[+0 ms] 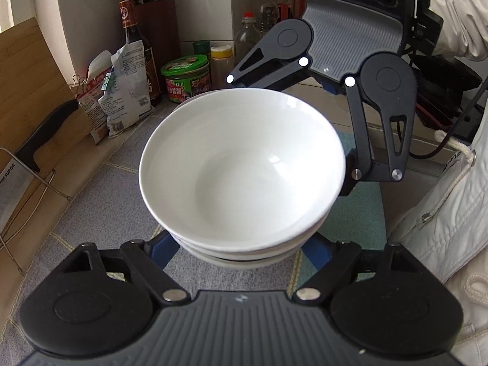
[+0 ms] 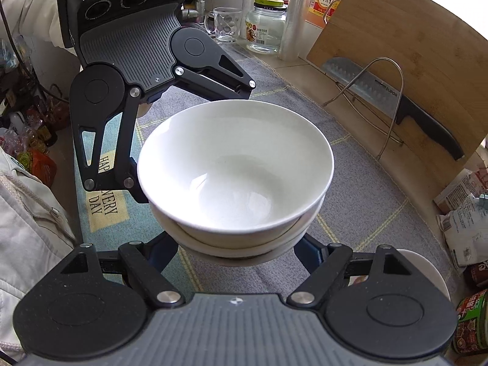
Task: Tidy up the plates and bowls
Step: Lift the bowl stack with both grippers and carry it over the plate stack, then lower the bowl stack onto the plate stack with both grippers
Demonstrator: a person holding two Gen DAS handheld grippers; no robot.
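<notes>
Between our two grippers sits a stack of white bowls (image 1: 242, 170), nested, over the grey cloth (image 1: 91, 213) on the tabletop. Our left gripper (image 1: 241, 253) and right gripper (image 2: 241, 250) face each other, fingers spread around the stack's base; we cannot tell if they touch it. Beyond stand a cutting board (image 2: 396, 45), knife (image 2: 427, 125) and bottles (image 1: 134, 45).

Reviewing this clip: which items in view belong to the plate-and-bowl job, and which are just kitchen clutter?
Job:
stack of white bowls
left tool
right tool

Clutter:
knife
cutting board
glass jar
glass mug
green-lidded jar
sauce bottle
</notes>
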